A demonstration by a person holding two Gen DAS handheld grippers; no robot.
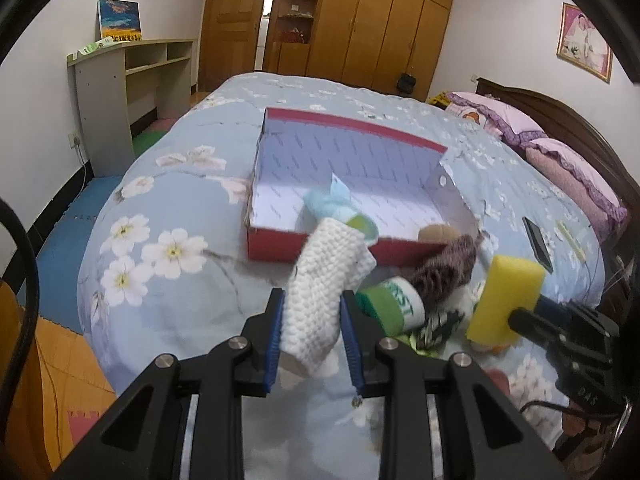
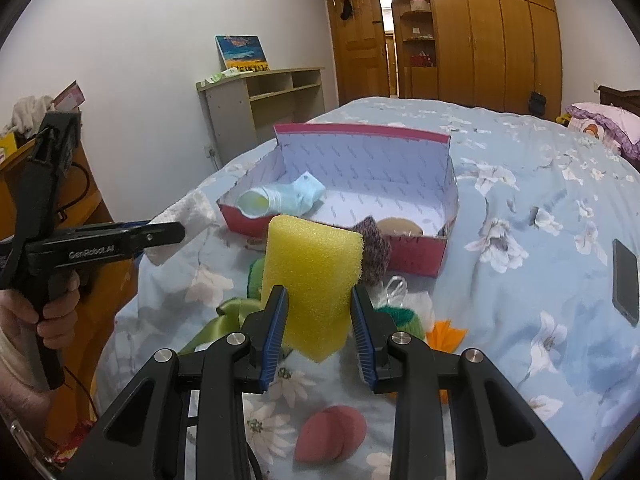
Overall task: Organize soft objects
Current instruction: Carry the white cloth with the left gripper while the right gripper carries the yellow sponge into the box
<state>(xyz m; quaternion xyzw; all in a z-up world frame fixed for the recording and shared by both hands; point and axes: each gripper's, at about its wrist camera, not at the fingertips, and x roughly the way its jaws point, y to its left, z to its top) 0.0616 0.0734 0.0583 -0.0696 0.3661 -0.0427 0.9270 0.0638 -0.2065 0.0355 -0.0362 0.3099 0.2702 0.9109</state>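
Yellow sponge (image 2: 312,280) sits clamped upright in the right gripper (image 2: 320,320), while the left gripper (image 1: 310,336) pinches a white knitted piece (image 1: 320,292), its long axis pointing toward the red box (image 2: 400,252) on the bed (image 2: 520,280). Both appear mid-carry; next, each load likely needs lifting over the near wall, beside the blue sock (image 2: 280,198).

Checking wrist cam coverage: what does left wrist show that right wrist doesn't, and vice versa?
Left wrist only: the framed picture on the wall and the green-and-white rolled sock.

Right wrist only: the pink teardrop makeup sponge on the bed, the orange fabric scrap, and the person's hand on the left gripper's handle.

Both: the red cardboard box, the light-blue sock inside it, the white knitted cloth, the yellow foam sponge.
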